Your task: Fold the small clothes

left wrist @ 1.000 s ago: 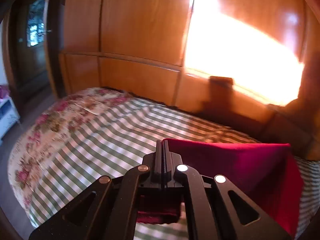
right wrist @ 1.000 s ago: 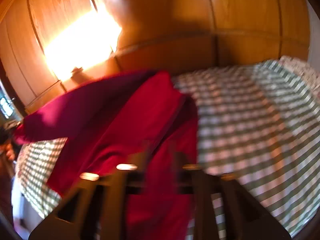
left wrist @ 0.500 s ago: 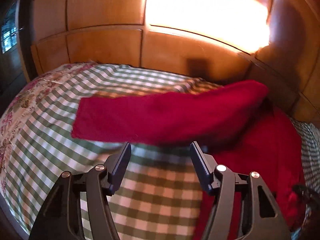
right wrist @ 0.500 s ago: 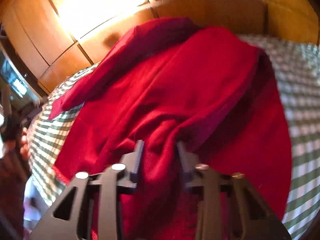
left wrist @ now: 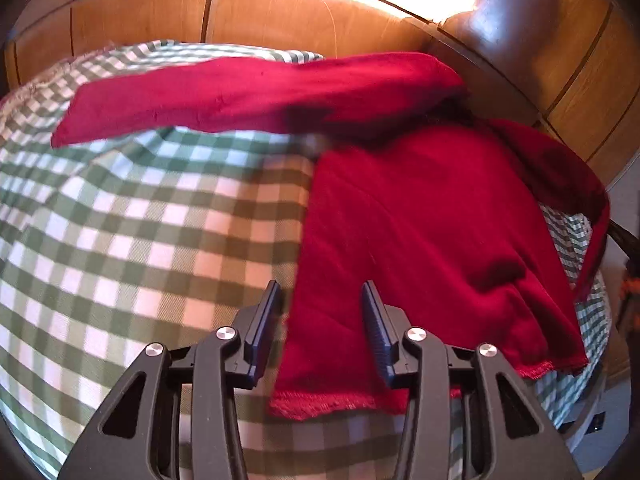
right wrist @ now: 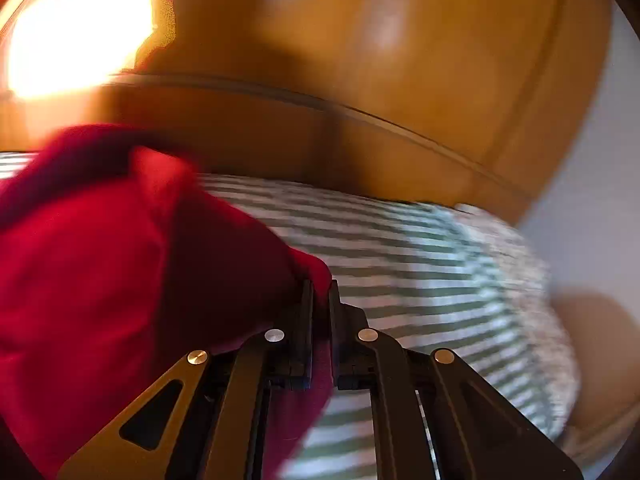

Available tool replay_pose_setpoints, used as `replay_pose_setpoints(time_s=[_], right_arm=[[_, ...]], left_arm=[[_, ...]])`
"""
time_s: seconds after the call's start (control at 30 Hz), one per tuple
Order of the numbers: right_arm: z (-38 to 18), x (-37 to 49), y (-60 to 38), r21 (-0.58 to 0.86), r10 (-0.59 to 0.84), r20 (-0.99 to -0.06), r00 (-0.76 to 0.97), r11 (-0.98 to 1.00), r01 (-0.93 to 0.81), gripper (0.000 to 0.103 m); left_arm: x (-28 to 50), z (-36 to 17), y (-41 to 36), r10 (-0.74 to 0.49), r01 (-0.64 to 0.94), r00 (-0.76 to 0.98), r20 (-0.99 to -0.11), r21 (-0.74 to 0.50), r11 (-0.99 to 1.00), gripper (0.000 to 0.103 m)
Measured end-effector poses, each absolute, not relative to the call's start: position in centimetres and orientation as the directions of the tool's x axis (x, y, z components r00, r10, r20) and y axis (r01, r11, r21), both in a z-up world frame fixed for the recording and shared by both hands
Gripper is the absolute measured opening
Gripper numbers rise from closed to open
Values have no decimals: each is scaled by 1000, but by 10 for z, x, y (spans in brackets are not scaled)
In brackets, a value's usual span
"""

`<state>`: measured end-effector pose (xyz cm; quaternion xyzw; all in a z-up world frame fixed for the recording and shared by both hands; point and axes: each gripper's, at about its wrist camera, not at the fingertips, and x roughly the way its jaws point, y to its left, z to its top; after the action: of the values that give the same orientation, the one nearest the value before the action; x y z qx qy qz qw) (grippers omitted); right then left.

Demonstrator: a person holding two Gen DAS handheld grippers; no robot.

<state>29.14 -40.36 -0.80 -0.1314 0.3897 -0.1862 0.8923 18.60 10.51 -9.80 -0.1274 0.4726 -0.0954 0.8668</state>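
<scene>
Since the frame of half a second ago, the left gripper (left wrist: 320, 320) is brought lower and nearer to the hem of the red garment (left wrist: 420, 232), while the right gripper (right wrist: 320, 304) is swung away so that its view is now filled with wood and striped cloth instead of red fabric.

The garment is spread on the green checked bedcover (left wrist: 140, 220), with one sleeve (left wrist: 240, 92) stretched out to the left across the bed and the body lying toward the right side. The left gripper is held with its jaws spread wide, just above the lower left corner of the hem, and nothing is gripped by it. The right gripper is pressed together on a bunch of the red fabric, which is seen squeezed between the jaws.

The garment is judged to be light, soft and limp, so it will sag and crease when lifted. It is best taken at a hem corner or at a shoulder, where an edge can be pinched cleanly.

From the left wrist view the whole layout of the garment is shown, but the right gripper is not clearly seen there. From the right wrist view only the pinch itself and the wooden headboard (right wrist: 400, 80) are given, and this picture is blurred.
</scene>
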Motion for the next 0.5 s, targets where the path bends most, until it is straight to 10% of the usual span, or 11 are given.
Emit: replay_pose_setpoints(time_s=[0.13,0.23,0.5], right_arm=[[-18,334,-478,-390,-535,-658,530,844,368,16],[-14,333,-510,-309,-546,-671,501,821,480,79],[-33,240,-435,75,-67,-826,560,971,226,79]], left_arm=[[181,-100,101,-334,63,509,-794,-352,934,42],[181,-102,98,-326,60,500,-802,-344,937,40],[186,-106,88,-354,78,503,-788,-366,927,16]])
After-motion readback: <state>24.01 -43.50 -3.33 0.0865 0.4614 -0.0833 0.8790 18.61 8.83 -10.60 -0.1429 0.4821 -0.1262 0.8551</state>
